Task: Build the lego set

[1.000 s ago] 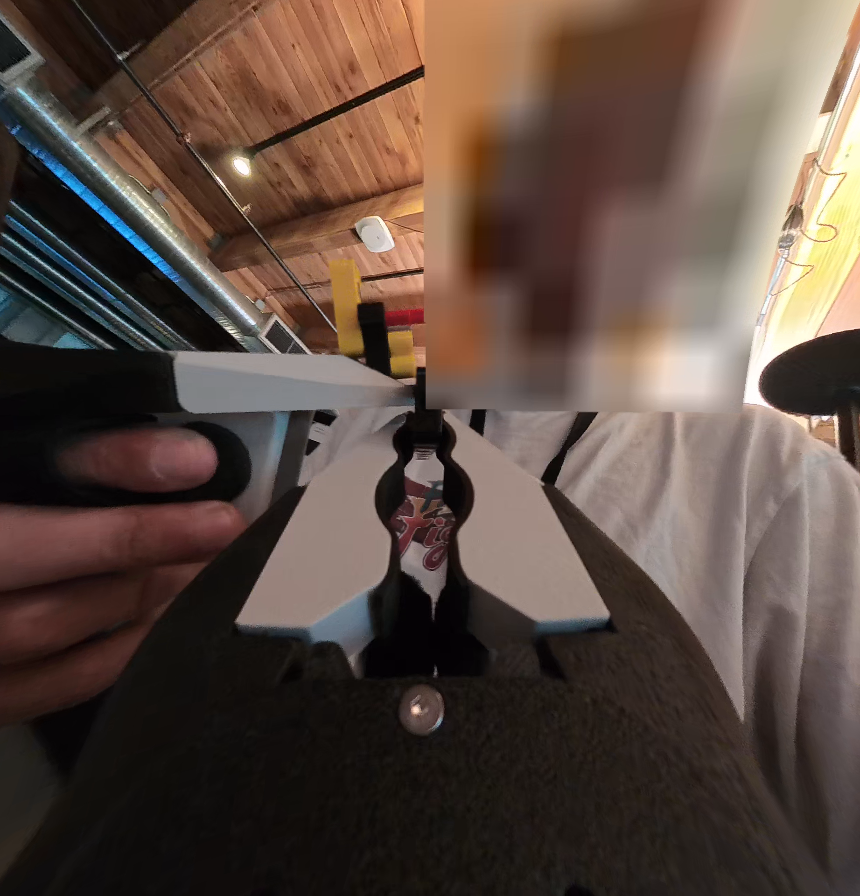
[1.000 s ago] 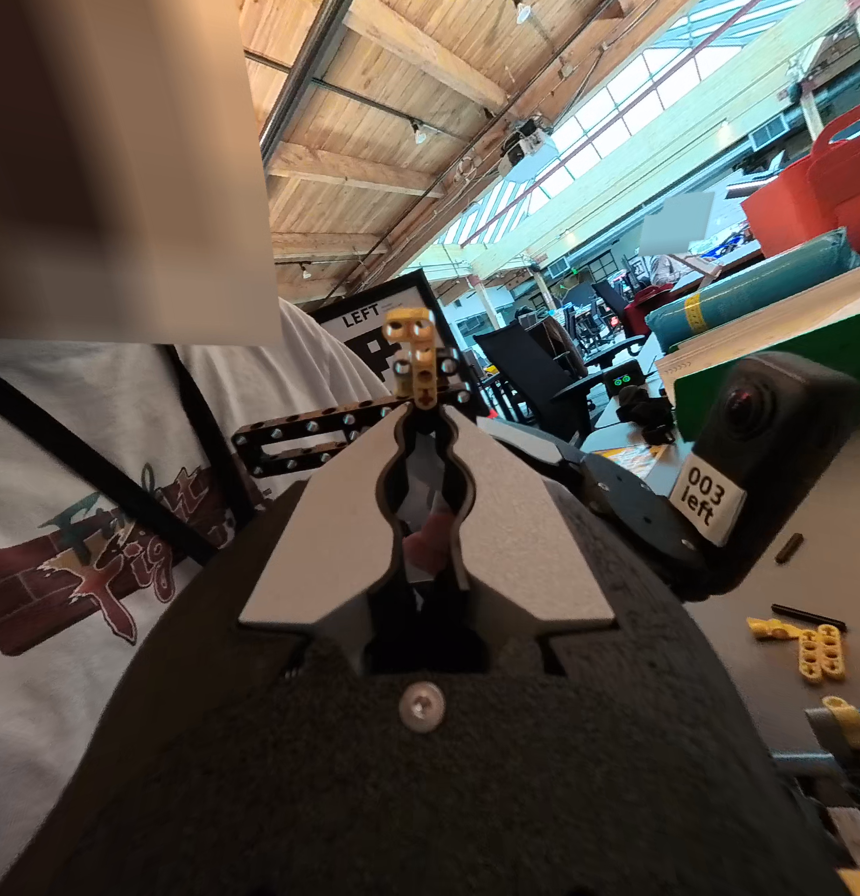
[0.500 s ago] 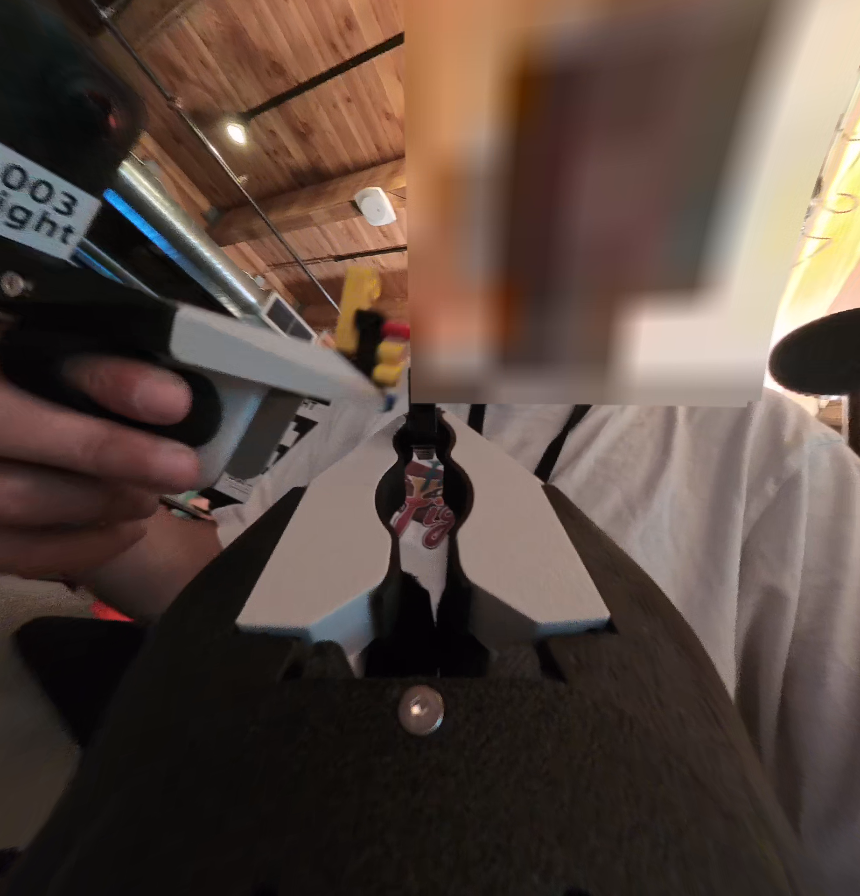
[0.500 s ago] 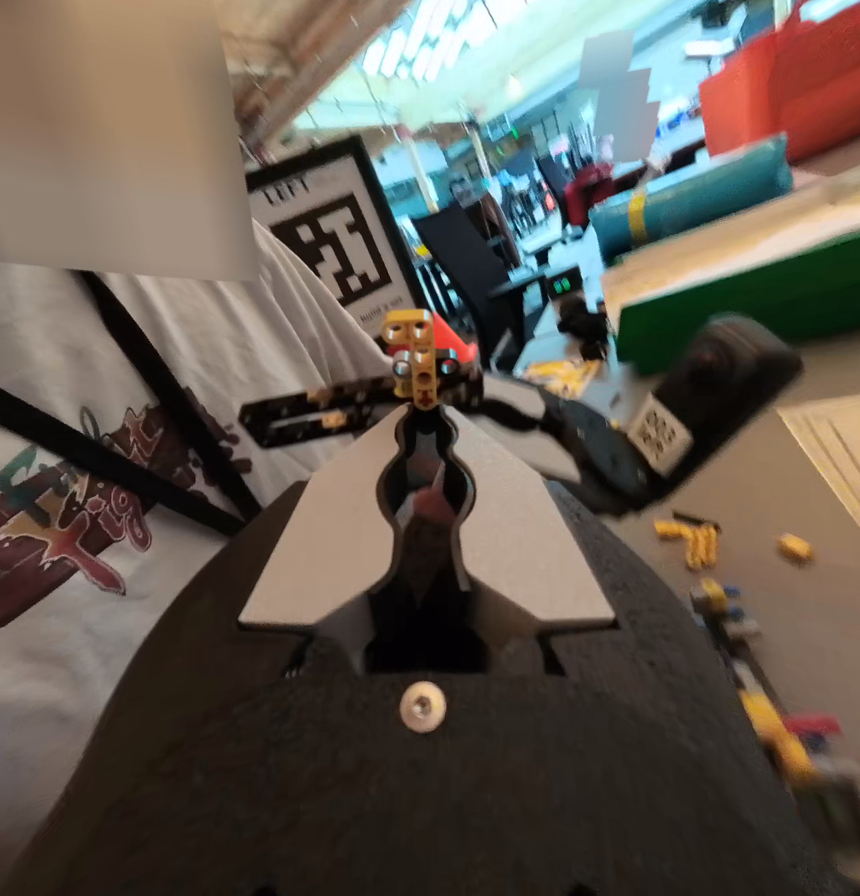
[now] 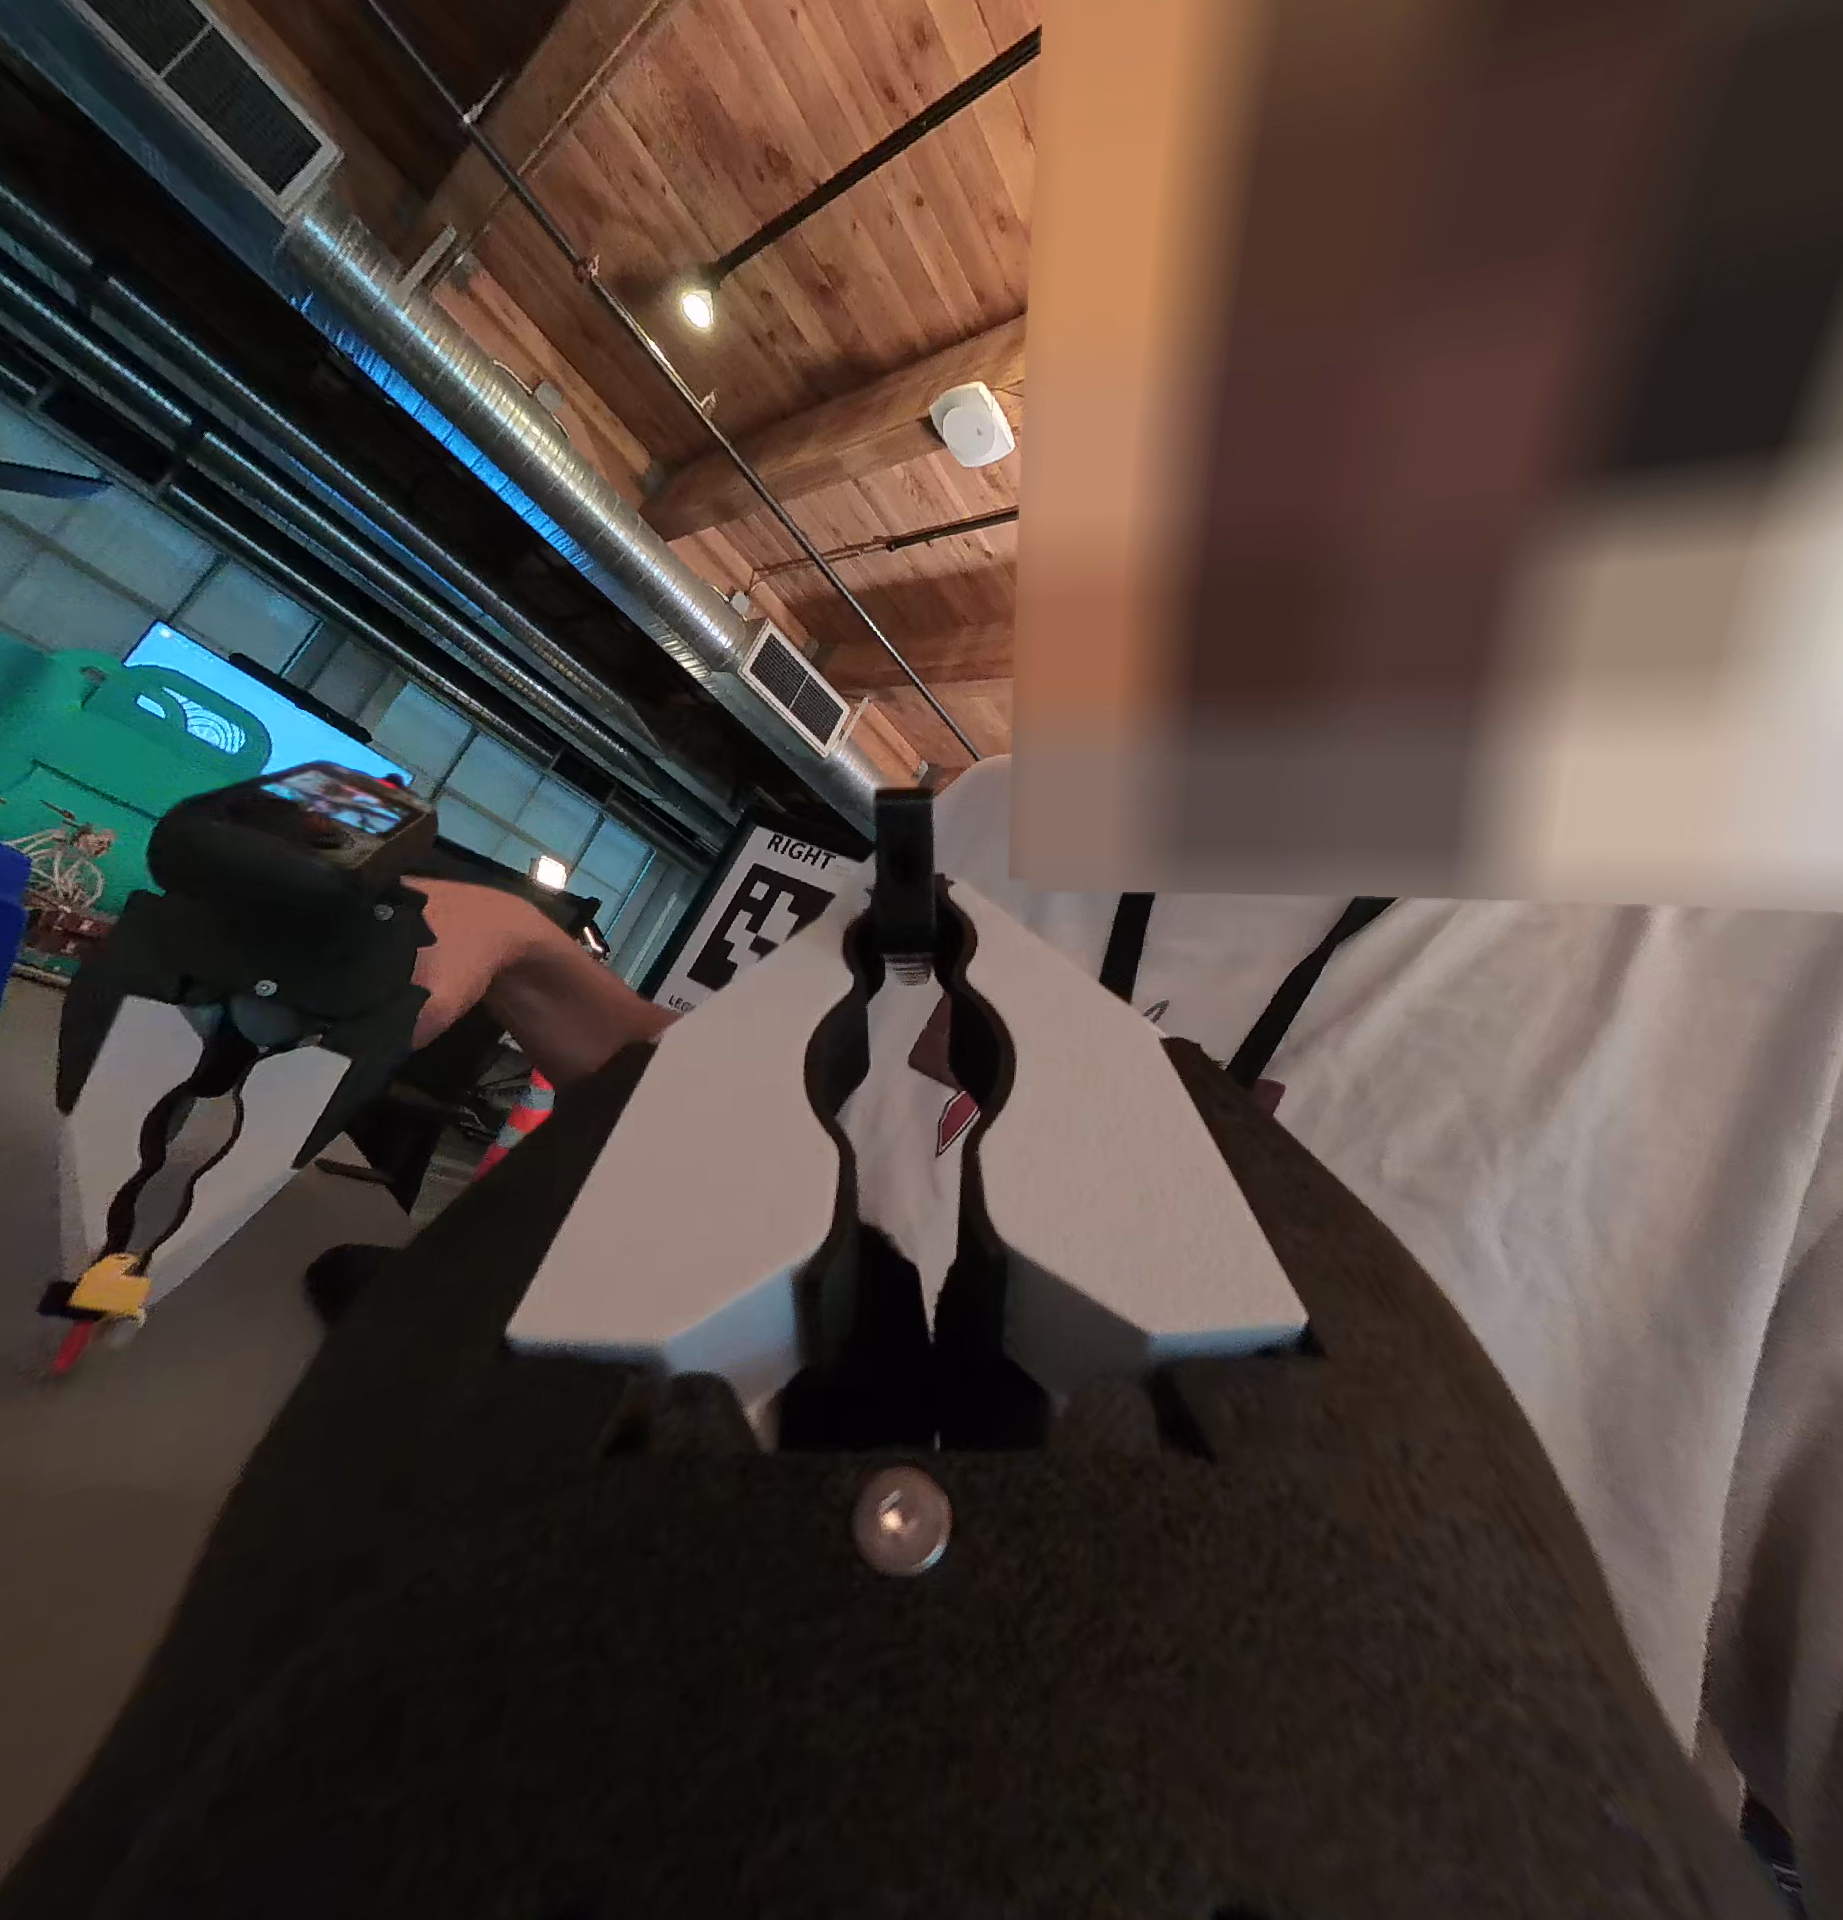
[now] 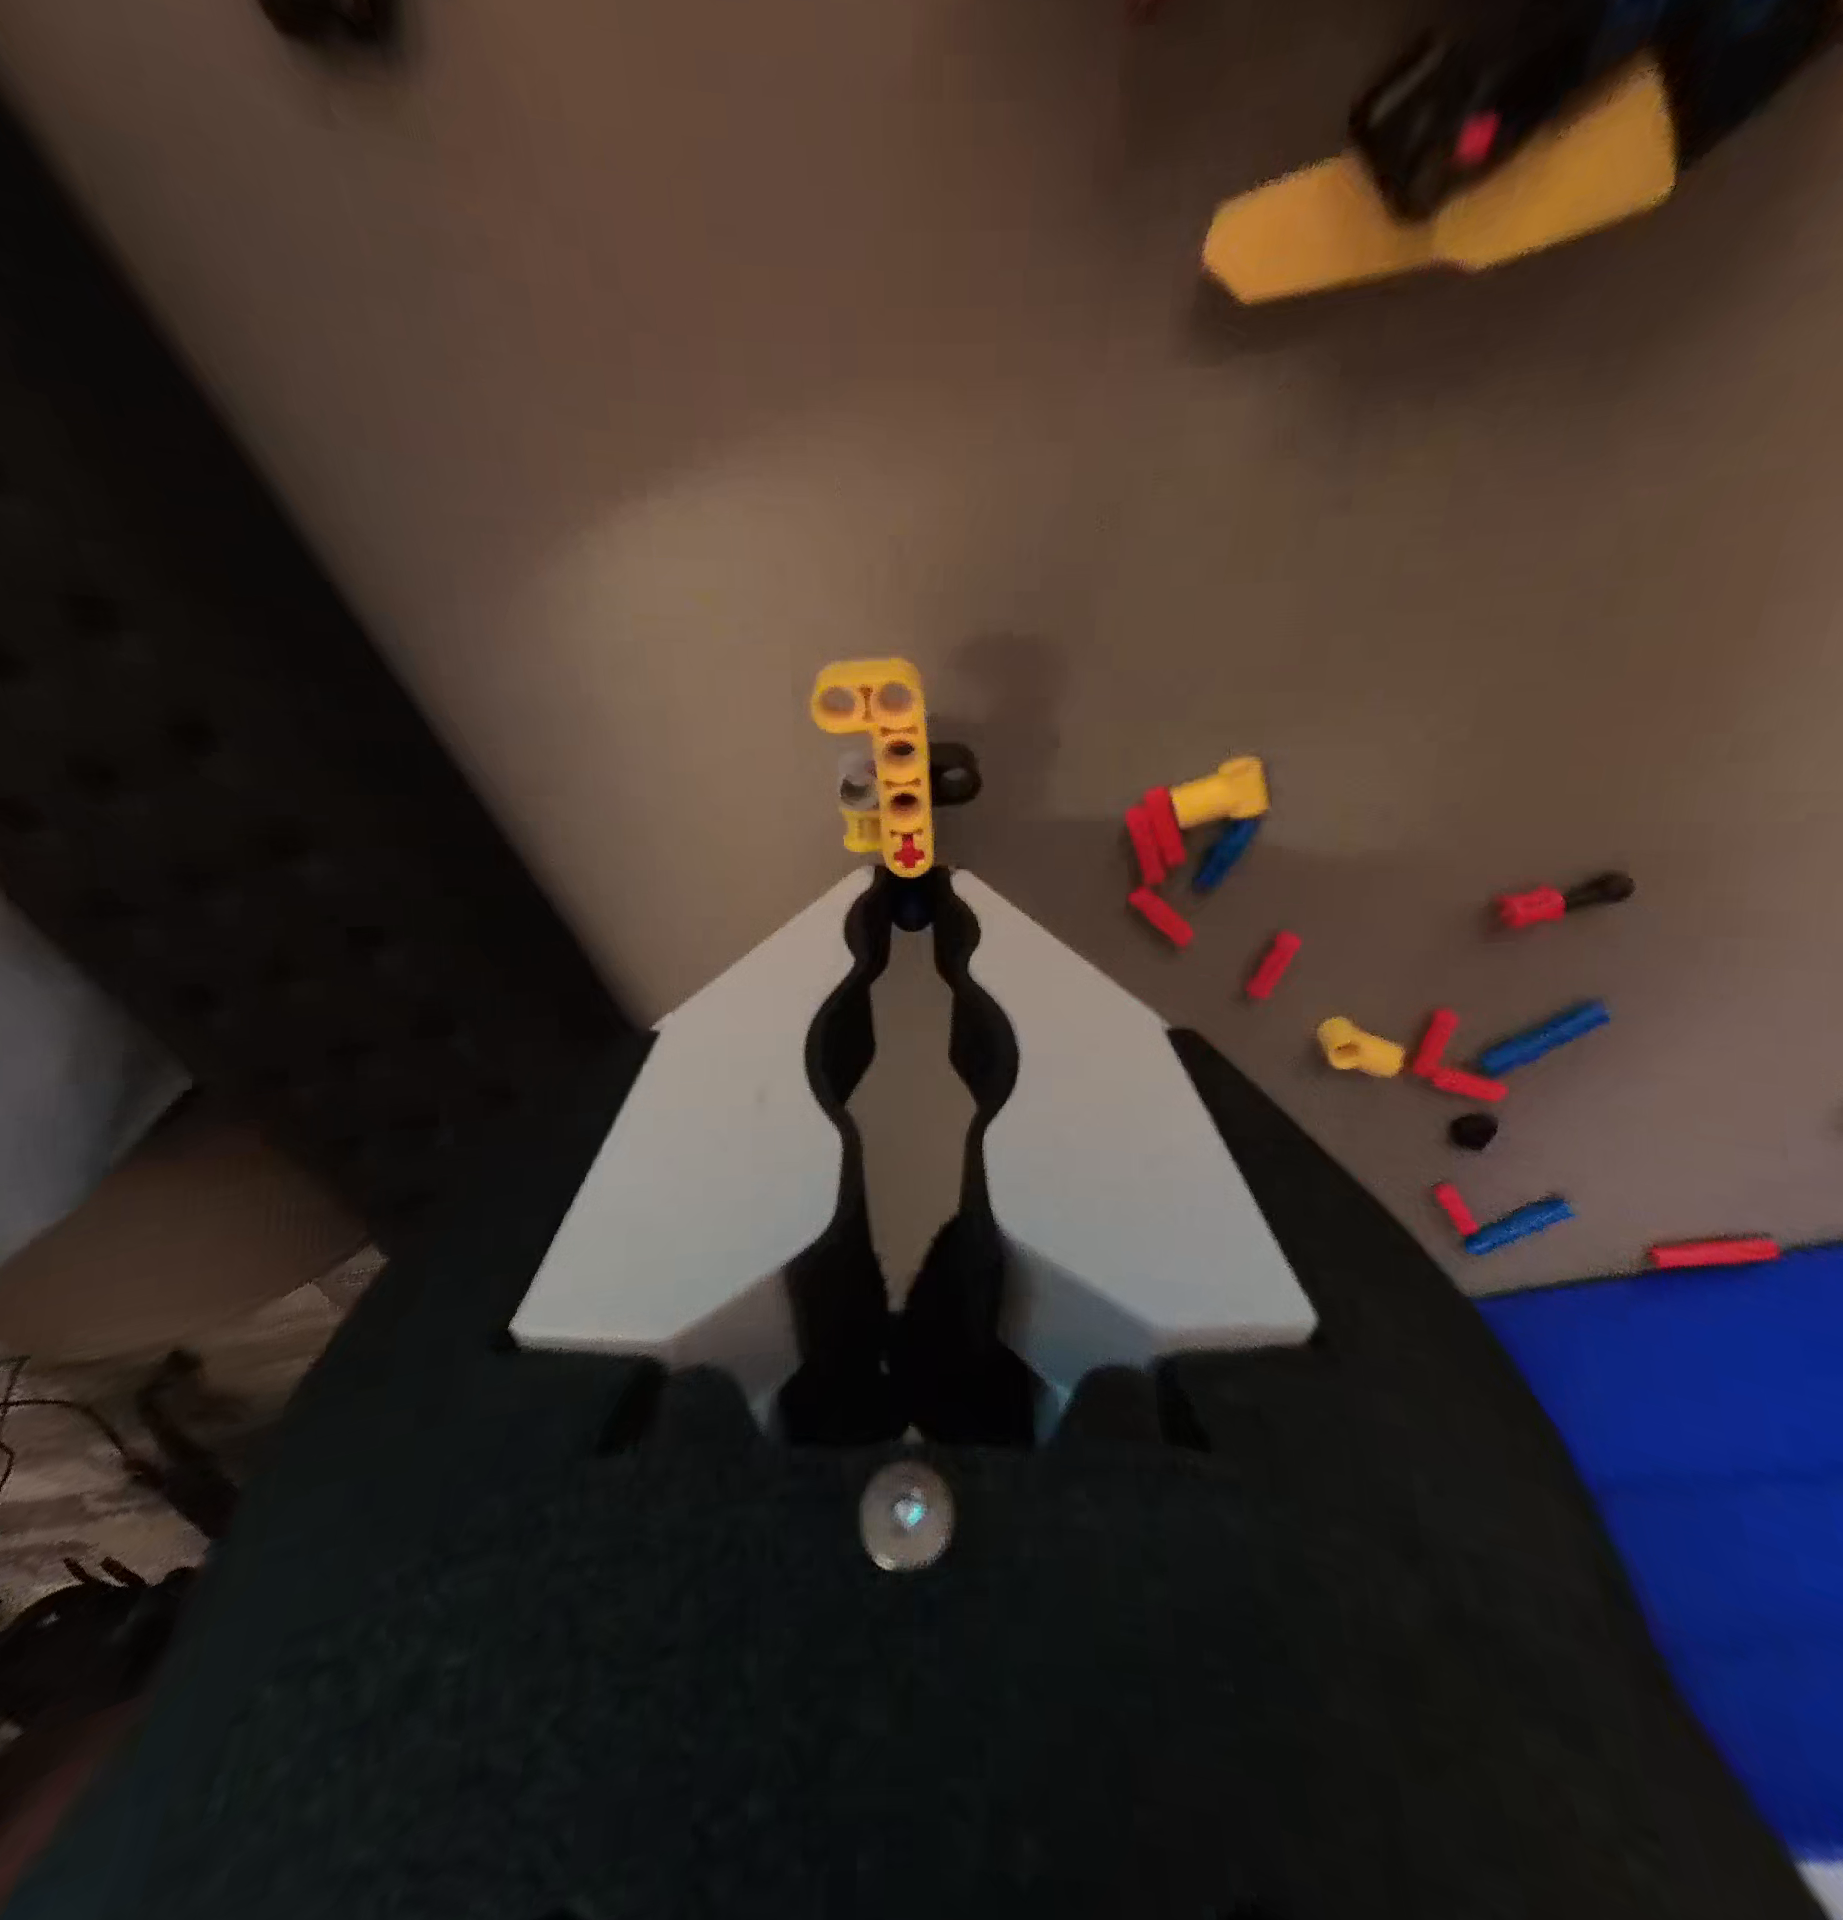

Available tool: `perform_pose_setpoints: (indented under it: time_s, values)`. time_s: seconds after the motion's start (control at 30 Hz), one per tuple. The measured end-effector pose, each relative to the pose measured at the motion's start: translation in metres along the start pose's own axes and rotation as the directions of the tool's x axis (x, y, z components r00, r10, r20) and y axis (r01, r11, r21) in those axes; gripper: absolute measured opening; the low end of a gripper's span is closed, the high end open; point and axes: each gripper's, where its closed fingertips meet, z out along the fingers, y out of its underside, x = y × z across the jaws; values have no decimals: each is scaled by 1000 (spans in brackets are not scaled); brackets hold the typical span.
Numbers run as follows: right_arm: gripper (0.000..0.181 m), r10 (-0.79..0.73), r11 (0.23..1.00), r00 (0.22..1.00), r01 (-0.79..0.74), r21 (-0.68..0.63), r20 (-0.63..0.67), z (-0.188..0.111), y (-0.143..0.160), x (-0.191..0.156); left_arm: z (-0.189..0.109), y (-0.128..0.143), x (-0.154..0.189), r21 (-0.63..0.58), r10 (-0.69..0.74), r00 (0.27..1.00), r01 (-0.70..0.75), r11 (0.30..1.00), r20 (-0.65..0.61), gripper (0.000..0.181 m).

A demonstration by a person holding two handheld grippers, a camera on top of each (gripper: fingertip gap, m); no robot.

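My left gripper (image 5: 904, 904) is shut on a black beam (image 5: 901, 852) that stands up from the tips, seen end-on against a person's white shirt (image 5: 1519, 1143). My right gripper (image 6: 909, 883) is shut on the foot of a small yellow L-shaped beam assembly (image 6: 891, 758) with grey and black bits behind it, and holds it over the grey table (image 6: 792, 416). In the left wrist view the right gripper (image 5: 106, 1262) points down at the table far left, with the yellow assembly (image 5: 112, 1283) at its tips.
Loose red, blue and yellow pins and connectors (image 6: 1416, 1039) lie scattered right of the right gripper. A blurred yellow and black part-built model (image 6: 1447, 197) is at the top right. A blue sheet (image 6: 1675, 1507) is at the lower right, and a black perforated board (image 6: 169, 727) at the left. The grippers' ends are close to 30 centimeters from one another.
My right gripper has swung away from the left gripper and down to face the table, still holding the yellow assembly. The left gripper has stayed near the shirt with the black beam.
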Motion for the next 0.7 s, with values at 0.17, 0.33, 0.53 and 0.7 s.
perform_pose_setpoints:
  time_s: [0.17, 0.33, 0.53, 0.7]
  values:
    - [6, 6, 1000, 1000, -6, 26, -27, 6, 7, 0, 0, 1, -2, -5, 0, 1000, 0, 1000, 13, 7]
    - [8, 22, 997, 999, -20, 72, -34, 5, 9, 2, 1, 3, -4, -17, 0, 1000, 1, 1000, 21, 7]
    - [10, 37, 987, 998, -28, 158, -54, -4, 9, 6, 1, 6, -6, -27, -6, 1000, 7, 1000, 30, 7]
    - [9, 55, 974, 998, -47, 223, -28, -4, 4, 6, 2, 8, -7, -34, -12, 999, 13, 999, 31, 7]
